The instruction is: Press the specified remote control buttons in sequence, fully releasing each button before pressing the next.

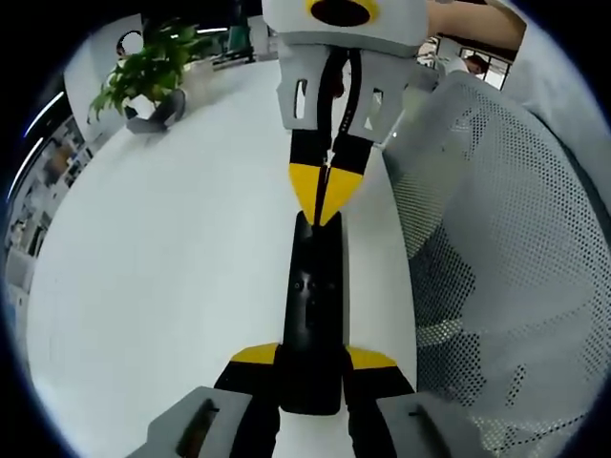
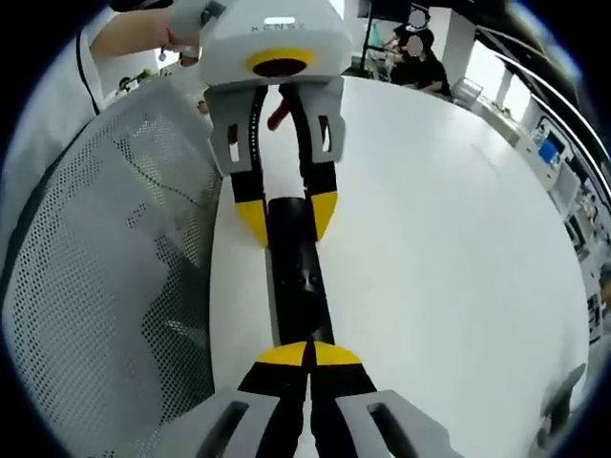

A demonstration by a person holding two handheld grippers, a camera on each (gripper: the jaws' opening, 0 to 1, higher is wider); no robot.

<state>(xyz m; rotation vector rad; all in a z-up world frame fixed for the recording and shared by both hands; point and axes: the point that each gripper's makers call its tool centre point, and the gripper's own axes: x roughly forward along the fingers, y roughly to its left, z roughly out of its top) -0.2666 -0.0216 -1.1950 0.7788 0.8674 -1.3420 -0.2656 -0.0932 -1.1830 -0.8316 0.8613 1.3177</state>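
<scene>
We saw the slim black remote control (image 1: 313, 315) lying lengthwise at frame centre on the white desk (image 1: 172, 286) — the left gripper (image 1: 312, 367) had its jaws clamped on the near end, while the right gripper (image 2: 309, 355) had its jaws together, tips at the far end.

Black remote control (image 1: 313, 315) on a white table (image 1: 172, 277). Jaws are yellow-tipped (black and grey behind). Grey dotted mesh chair (image 1: 506, 277), green plant (image 1: 143, 72).
</scene>
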